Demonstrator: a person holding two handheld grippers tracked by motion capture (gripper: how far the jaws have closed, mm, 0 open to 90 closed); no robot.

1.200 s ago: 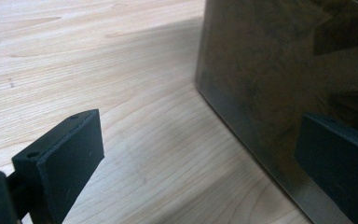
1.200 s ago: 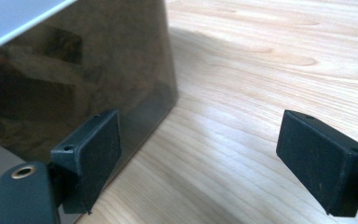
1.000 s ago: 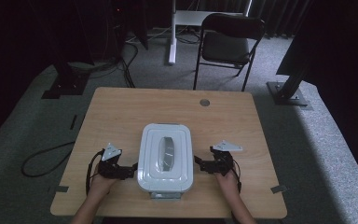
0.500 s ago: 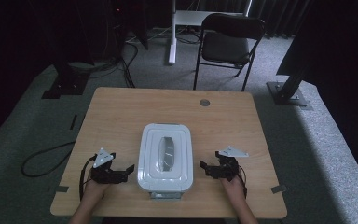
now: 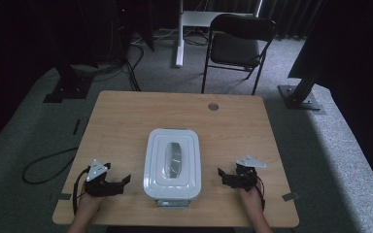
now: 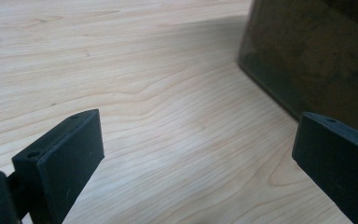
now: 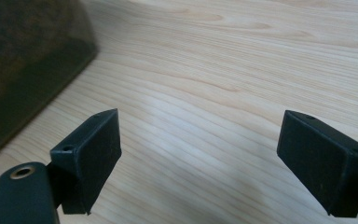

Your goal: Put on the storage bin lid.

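Observation:
A white lidded box [image 5: 172, 162] with a handle recess in its lid stands at the near middle of the wooden table [image 5: 126, 116]. My left gripper [image 5: 122, 182] rests low on the table to the box's left, open, with bare wood between its jaws [image 6: 193, 154]. The box's dark wall [image 6: 317, 56] fills the upper right of the left gripper view. My right gripper [image 5: 223, 175] sits to the box's right, also open over bare wood [image 7: 200, 154]. In the right gripper view the box wall [image 7: 23, 70] is at the upper left.
A black folding chair [image 5: 238, 41] stands beyond the table's far edge. A round cable hole [image 5: 213, 106] is near the far edge. Black stands [image 5: 73, 73] and cables [image 5: 43, 165] lie on the grey carpet to the left; another stand [image 5: 303, 92] is at right.
Both grippers have drawn back from the box's sides, outward and toward the near table edge. The box has not moved.

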